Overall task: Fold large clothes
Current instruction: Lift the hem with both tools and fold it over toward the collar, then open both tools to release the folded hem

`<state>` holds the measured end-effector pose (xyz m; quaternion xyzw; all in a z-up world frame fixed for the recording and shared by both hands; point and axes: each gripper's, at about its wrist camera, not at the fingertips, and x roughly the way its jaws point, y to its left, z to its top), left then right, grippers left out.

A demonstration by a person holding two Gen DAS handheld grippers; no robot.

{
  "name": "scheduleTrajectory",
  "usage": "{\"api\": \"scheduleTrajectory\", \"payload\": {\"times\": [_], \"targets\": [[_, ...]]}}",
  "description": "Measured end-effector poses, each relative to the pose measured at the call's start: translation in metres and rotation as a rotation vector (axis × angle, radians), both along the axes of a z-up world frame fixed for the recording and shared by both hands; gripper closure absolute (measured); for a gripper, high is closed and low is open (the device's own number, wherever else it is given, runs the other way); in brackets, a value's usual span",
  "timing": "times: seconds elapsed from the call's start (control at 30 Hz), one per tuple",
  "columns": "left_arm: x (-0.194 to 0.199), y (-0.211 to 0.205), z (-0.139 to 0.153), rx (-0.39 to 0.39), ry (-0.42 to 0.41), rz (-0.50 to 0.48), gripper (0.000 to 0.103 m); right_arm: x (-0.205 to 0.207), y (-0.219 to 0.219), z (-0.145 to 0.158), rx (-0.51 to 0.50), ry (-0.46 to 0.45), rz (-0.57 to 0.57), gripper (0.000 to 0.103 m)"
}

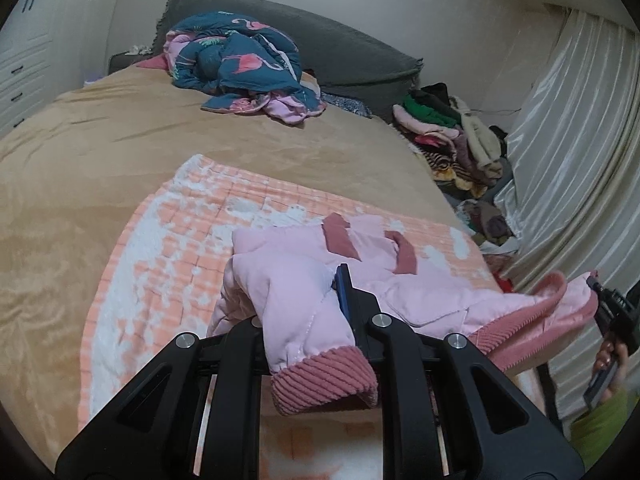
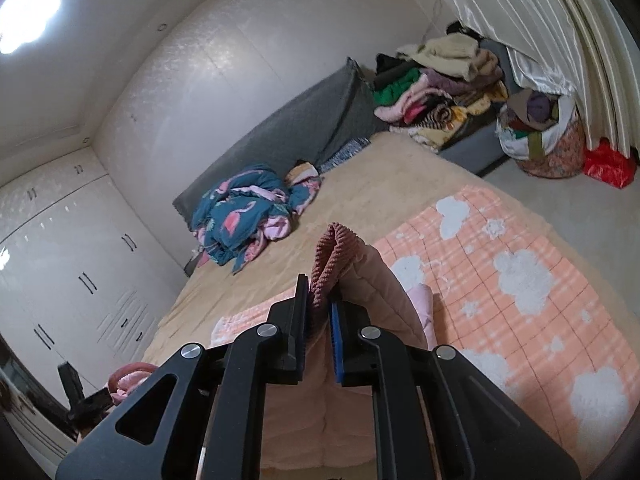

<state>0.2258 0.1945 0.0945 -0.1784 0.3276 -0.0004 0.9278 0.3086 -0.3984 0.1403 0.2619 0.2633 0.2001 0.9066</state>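
A pink quilted jacket (image 1: 400,280) with dark pink corduroy trim lies on an orange checked blanket (image 1: 168,264) at the bed's near end. My left gripper (image 1: 304,304) is shut on the jacket's sleeve, whose corduroy cuff (image 1: 324,380) hangs between the fingers. My right gripper (image 2: 319,308) is shut on the jacket's corduroy hem edge (image 2: 332,256) and holds it lifted above the blanket (image 2: 520,280). The right gripper also shows at the far right of the left wrist view (image 1: 612,312), at the raised hem.
The bed has a tan cover (image 1: 160,128) with a crumpled blue flamingo duvet (image 1: 240,60) near the grey headboard (image 1: 340,48). Piles of clothes (image 2: 440,88) and a full basket (image 2: 544,136) stand beside the bed by the curtain (image 1: 580,140). White wardrobes (image 2: 80,260) line the left wall.
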Motion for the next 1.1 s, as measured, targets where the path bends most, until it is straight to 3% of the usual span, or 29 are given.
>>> {"api": "scheduleTrajectory", "payload": {"times": [0.33, 0.43, 0.5, 0.63, 0.83, 1.1], "targets": [[0.036, -0.007, -0.015, 0.097, 0.024, 0.011, 0.094, 0.041, -0.002, -0.02, 0.042, 0.053, -0.009, 0.084], [0.044, -0.007, -0.022, 0.105, 0.036, 0.016, 0.094, 0.047, -0.004, -0.023, 0.064, 0.053, -0.002, 0.073], [0.048, -0.006, -0.026, 0.113, 0.043, 0.016, 0.094, 0.045, -0.006, -0.021, 0.055, 0.038, -0.014, 0.052], [0.058, -0.006, -0.035, 0.136, 0.06, 0.01, 0.094, 0.04, -0.006, -0.024, 0.047, 0.009, -0.018, 0.049], [0.07, -0.012, -0.046, 0.159, 0.074, -0.001, 0.092, 0.029, 0.032, -0.051, -0.109, 0.006, 0.053, 0.04], [0.079, -0.013, -0.053, 0.172, 0.073, -0.006, 0.092, 0.015, 0.104, -0.113, -0.365, 0.041, 0.178, 0.028]]}}
